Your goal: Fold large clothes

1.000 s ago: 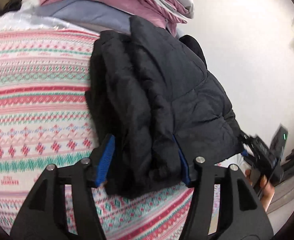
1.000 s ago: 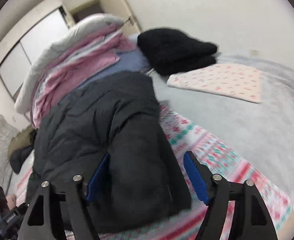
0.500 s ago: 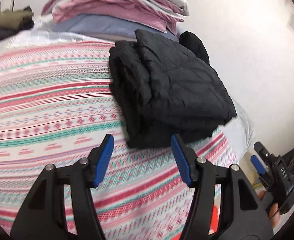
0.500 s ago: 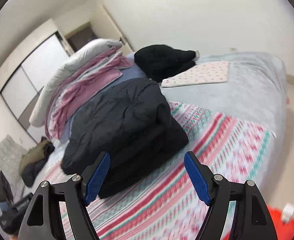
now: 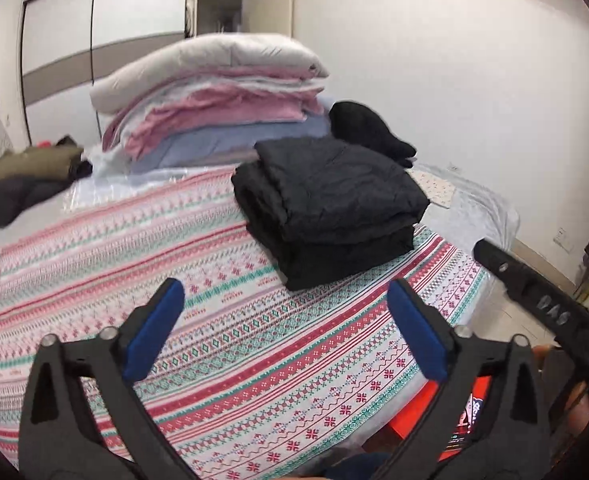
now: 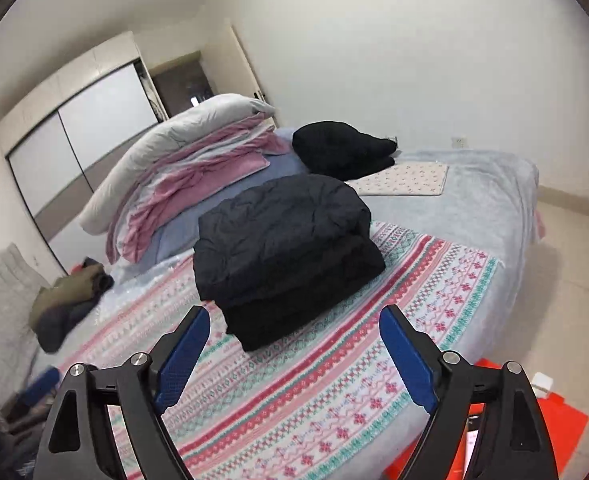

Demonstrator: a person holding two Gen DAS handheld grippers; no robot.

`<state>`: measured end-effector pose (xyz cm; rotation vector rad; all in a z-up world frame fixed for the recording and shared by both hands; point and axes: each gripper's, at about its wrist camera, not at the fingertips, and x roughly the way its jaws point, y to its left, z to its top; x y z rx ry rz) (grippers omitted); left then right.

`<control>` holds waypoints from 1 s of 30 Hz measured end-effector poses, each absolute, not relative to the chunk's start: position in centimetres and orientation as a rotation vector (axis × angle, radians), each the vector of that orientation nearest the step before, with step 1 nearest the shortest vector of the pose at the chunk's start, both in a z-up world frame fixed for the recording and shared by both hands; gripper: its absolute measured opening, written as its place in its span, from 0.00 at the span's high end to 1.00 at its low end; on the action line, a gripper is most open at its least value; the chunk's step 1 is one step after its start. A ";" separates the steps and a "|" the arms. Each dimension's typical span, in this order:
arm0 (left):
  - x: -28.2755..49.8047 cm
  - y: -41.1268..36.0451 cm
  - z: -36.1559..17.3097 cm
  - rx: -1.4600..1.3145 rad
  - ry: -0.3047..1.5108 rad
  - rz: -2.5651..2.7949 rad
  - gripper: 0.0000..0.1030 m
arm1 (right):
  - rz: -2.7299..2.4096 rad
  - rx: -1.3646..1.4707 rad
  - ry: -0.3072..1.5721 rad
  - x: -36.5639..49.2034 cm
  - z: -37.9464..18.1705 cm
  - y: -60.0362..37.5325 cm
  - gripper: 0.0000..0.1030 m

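Jacket [image 5: 330, 204], dark and padded, lies folded into a squat stack on the patterned blanket [image 5: 134, 264] covering the bed; landmark for all that follows. Left wrist view: left tool [image 5: 284, 312] hangs near the jacket's front edge, apart from it, released, nothing between its blue pads [image 5: 154, 332]; its jaws have just been opening. Behind the jacket, a pile of pink and grey bedding [image 5: 222, 96]; behind and to its right, a black garment [image 5: 366, 128]; far left of it, an olive and dark heap [image 5: 30, 176]. The right tool's black body shows at the picture's right edge, clear of the jacket. Right wrist view: right tool [image 6: 294, 340] likewise released and empty, jaws also just opening, near the jacket's front edge without touching. A floral pad [image 6: 406, 178] lies behind and right of the jacket. Risk, as I judge it: puffy filling may spring the top layers open, and the stack could slump toward the bed's edge, since nothing pins it. Against the earlier frames: a second ago both tools straddled the jacket's near edge; now both stand farther from it, and far more of the room shows.
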<state>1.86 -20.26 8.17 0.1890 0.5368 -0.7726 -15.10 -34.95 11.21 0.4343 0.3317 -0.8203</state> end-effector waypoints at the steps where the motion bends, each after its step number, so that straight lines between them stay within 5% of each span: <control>1: 1.8 -20.0 8.1 0.185 0.524 -0.776 0.01 | -0.836 0.409 0.340 -15.0 11.0 -34.3 0.13; 13: 6.7 -18.5 4.2 0.092 0.619 -0.687 0.01 | -0.909 0.220 0.378 -14.3 7.3 -30.6 0.11; 16: 6.3 -19.0 3.6 0.117 0.612 -0.718 0.01 | -0.902 0.202 0.372 -13.5 6.8 -30.2 0.00; 30: 6.0 -19.4 3.1 0.127 0.577 -0.681 0.01 | -0.909 0.191 0.390 -12.8 5.2 -31.1 0.00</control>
